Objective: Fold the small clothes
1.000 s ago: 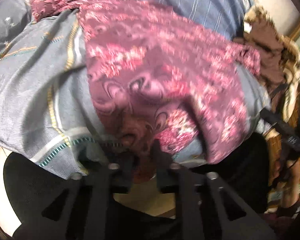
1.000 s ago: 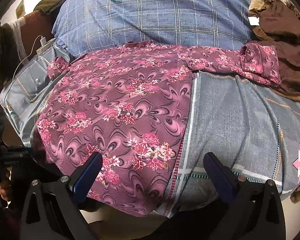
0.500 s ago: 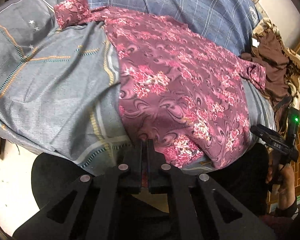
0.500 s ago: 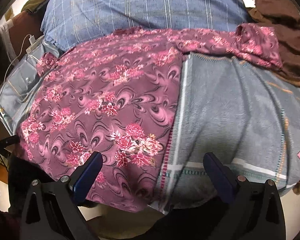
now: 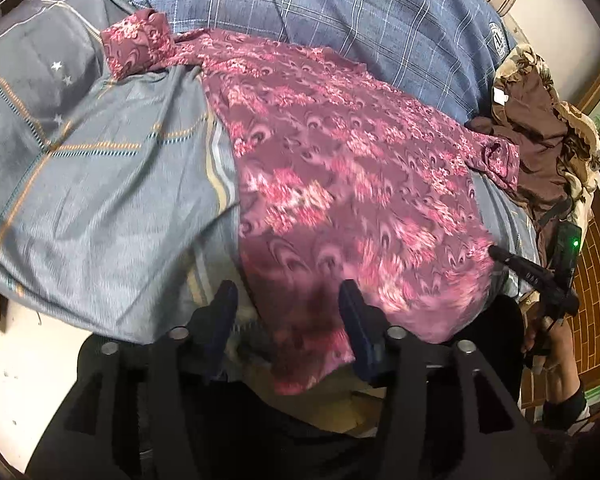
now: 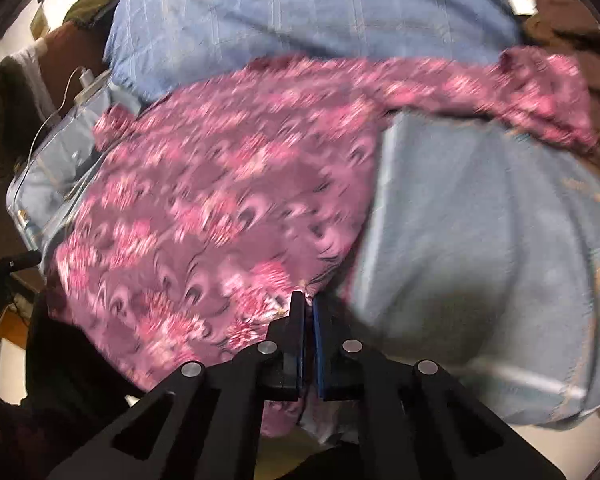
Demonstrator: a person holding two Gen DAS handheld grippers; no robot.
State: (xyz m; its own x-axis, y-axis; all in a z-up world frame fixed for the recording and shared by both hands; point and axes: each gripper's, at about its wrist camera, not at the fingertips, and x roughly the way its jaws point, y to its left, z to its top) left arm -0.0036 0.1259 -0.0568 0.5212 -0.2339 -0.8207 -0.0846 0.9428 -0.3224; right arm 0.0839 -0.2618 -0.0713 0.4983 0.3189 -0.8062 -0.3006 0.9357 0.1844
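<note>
A maroon shirt with pink flowers (image 5: 340, 184) lies spread flat on a grey-blue bedsheet (image 5: 100, 184), sleeves out to both sides. Its hem hangs over the near bed edge. My left gripper (image 5: 286, 312) is open, its blue-padded fingers either side of the hem's left corner, holding nothing. In the right wrist view the shirt (image 6: 220, 208) is blurred by motion. My right gripper (image 6: 308, 304) is shut on the shirt's hem at its right edge, where cloth meets the sheet (image 6: 480, 248).
A blue checked blanket (image 5: 340, 12) lies behind the shirt. A brown garment (image 5: 540, 128) is piled at the right. The other gripper and hand (image 5: 548, 280) show at the right edge. A white charger and cable (image 6: 80, 84) rest at the bed's left side.
My left gripper, shut on the hem before, has opened and let it go. My right gripper, wide open before, has moved in and shut on the hem's right edge.
</note>
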